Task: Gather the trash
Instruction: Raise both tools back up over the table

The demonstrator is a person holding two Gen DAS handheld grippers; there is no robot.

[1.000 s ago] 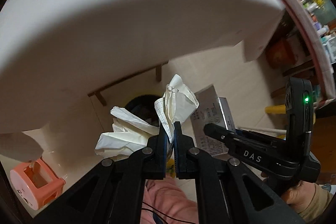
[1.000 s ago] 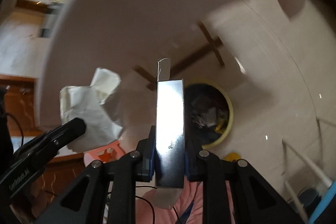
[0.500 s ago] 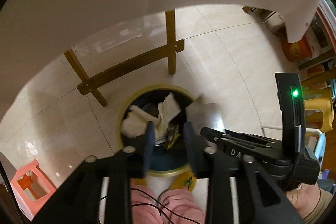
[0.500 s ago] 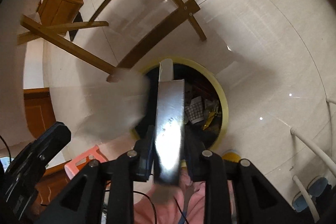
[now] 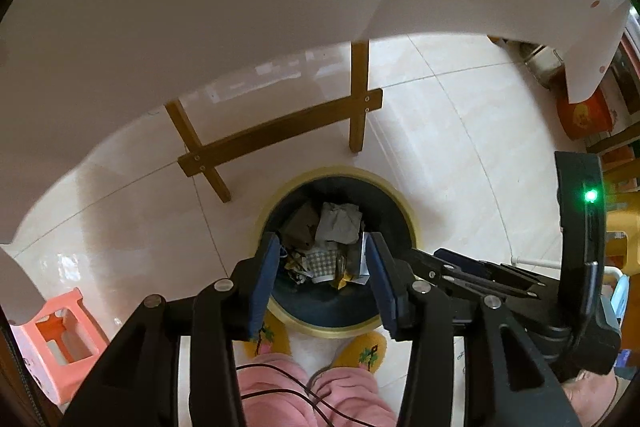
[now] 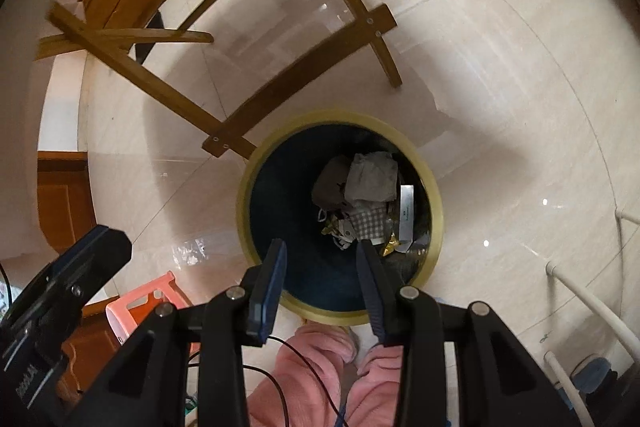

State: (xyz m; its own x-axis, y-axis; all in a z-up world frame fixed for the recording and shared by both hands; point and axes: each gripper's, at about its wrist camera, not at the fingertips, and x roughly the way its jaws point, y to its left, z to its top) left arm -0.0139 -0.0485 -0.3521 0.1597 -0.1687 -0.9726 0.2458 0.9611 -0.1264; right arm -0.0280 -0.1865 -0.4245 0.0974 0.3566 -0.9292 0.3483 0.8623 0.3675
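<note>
Change: a second ago the left gripper (image 5: 324, 275) pinched crumpled white paper and the right gripper (image 6: 322, 277) a silvery flat box; both now gape, holding nothing.
Trash: inside the round yellow-rimmed dark bin (image 6: 436, 211), box (image 6: 407, 211) against its right wall.
Meaning: this load looks delivered.

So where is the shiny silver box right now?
In the right wrist view the silver box lies inside the yellow-rimmed trash bin, against its right wall, next to the crumpled paper.
</note>
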